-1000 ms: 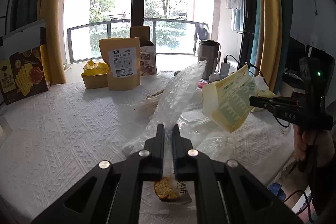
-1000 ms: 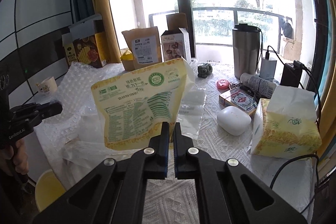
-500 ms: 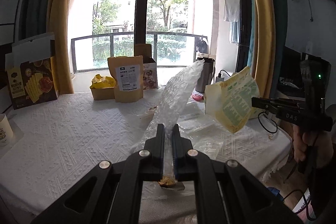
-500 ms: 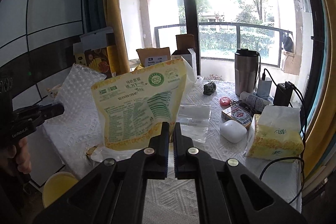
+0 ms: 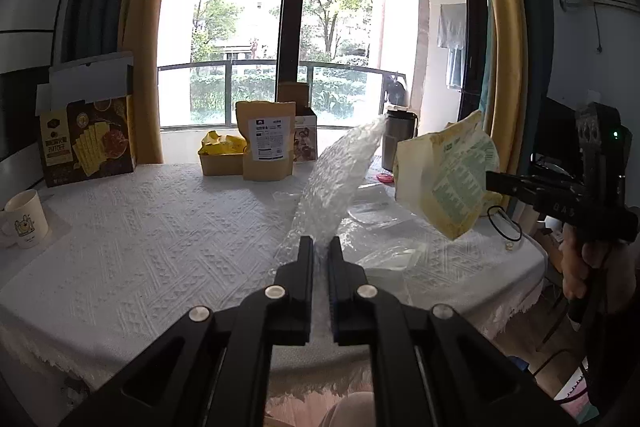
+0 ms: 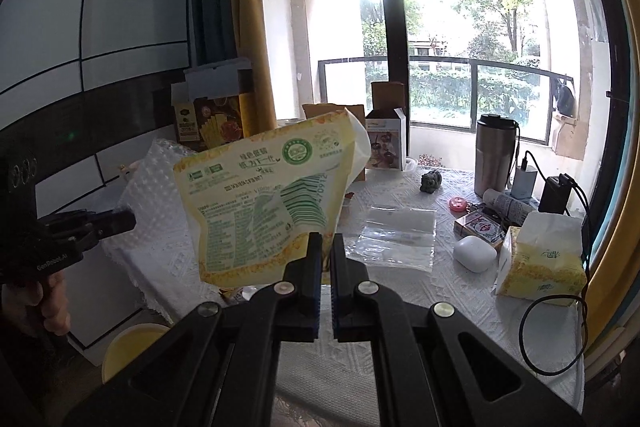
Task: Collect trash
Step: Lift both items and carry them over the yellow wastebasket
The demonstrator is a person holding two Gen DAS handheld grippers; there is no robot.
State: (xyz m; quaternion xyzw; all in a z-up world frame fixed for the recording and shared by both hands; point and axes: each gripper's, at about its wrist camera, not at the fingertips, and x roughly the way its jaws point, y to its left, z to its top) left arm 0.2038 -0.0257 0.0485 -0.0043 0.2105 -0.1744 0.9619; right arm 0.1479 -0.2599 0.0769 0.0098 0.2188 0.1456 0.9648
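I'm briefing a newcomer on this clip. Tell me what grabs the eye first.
The yellow printed bag hangs in the air, pinched by the right gripper above the table edge. Beside it, the left gripper holds up a bubble wrap sheet over the white tablecloth. Behind both glares a bright balcony window.

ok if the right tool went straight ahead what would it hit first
Apart from the yellow bag the right tool already grips, probably the clear plastic sheet on the table; depth is unclear.
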